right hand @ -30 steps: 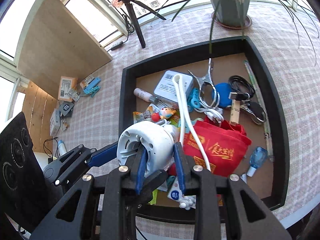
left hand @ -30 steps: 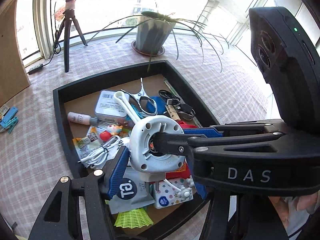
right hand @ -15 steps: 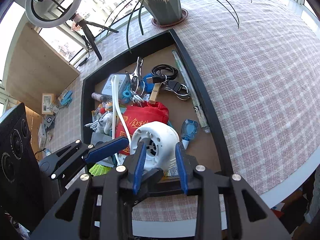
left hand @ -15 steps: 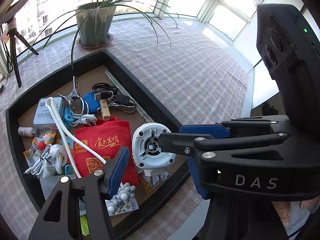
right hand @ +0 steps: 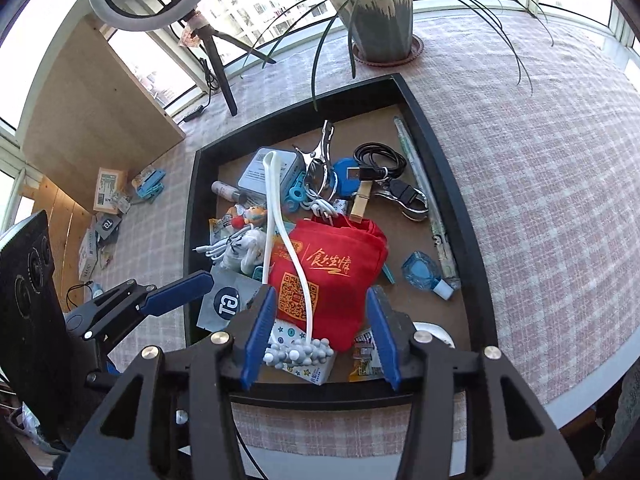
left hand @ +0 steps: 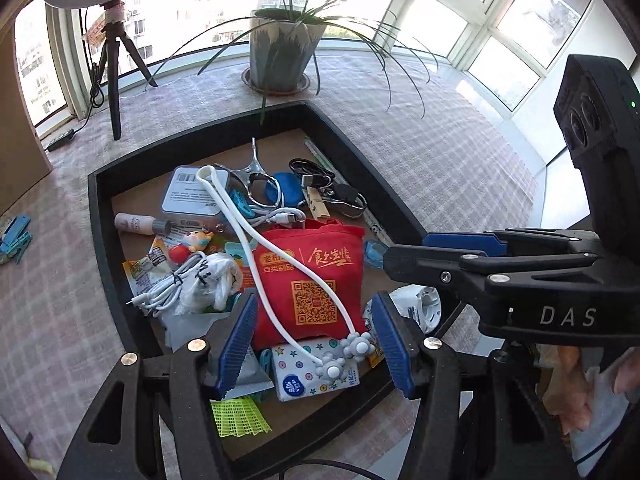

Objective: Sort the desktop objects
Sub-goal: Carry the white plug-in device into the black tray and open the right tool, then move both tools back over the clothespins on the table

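Now | tray [right hand: 448,160]: red bag [right hand: 332,268], white fan [left hand: 420,306] | left gripper [left hand: 316,344] empty, released | right gripper [right hand: 320,336] opening, empty

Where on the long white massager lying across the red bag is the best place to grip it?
Probably the slim white stem of the massager where it crosses the red bag, coming from above with fingers either side: it lies on top there, while its knobbed head is bulkier.

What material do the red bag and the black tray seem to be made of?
The red bag looks like matte non-woven fabric: it is soft, creased and bears gold print. The black tray has a smooth, dull black rim, perhaps plastic or painted wood, and its brown floor looks like fibreboard or cardboard.
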`<state>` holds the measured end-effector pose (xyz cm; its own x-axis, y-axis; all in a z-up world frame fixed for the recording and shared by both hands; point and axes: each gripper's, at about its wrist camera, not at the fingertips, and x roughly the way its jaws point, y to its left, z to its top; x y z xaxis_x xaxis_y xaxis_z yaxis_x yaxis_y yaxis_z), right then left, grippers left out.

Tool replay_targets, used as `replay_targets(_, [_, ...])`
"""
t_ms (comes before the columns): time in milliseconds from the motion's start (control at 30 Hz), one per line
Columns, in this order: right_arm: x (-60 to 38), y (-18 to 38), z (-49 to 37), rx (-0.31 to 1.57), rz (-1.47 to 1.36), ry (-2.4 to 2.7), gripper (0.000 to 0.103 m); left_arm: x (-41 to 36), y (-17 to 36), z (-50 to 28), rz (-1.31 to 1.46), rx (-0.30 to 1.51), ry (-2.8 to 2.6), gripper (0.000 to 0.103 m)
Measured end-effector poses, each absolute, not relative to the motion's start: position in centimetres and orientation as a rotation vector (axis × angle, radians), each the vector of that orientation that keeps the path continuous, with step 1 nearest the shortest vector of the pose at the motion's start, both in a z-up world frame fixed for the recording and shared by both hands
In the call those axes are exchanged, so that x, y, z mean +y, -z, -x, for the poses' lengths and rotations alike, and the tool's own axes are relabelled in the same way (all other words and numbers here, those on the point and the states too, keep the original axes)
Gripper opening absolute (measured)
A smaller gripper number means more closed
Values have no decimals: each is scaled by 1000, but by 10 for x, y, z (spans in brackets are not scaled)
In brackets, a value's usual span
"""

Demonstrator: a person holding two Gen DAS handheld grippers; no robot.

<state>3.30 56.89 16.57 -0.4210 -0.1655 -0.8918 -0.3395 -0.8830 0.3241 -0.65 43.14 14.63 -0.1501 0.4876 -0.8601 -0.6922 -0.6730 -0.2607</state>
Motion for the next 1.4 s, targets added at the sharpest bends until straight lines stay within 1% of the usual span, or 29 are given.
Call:
replay_targets(233, [508,-163,9,643,1732,-2553,47,344,-146,42,1404,137,-2074,56])
replay_targets(367, [472,-166,34,568,1776,-2607,47,292,-145,60,1443,79,-2168,56])
replay_targets(467, [446,-168,53,521,1805,-2641,51,253,-144,74,1470,33,-2233,56])
replay_targets(533, [431,-170,65,494,1818,-2666,56,227,-143,85,1491,4,-2277,56])
replay_targets(767, [372,-180,116,312,1838,-2750,57,131,-133,130,1592,-112,-2422,56])
replay_targets(900, [341,-179,150,207,1855,-2784,57,72,-124,157,1668,-238,-2492,56])
replay_targets(1100, [304,-149,213,33,1976,-2800,57,8,-102,198,1759,-399,-2527,56])
replay_targets(1233, [281,-121,253,-125,2061,-2814,57,-27,-87,224,1821,-502,-2521,56])
replay_targets(1300, [271,-106,269,-196,2091,-2806,57,-37,-78,235,1850,-526,-2530,56])
replay_targets(1400, [260,-84,292,-248,2153,-2779,57,-43,-61,251,1918,-517,-2519,56])
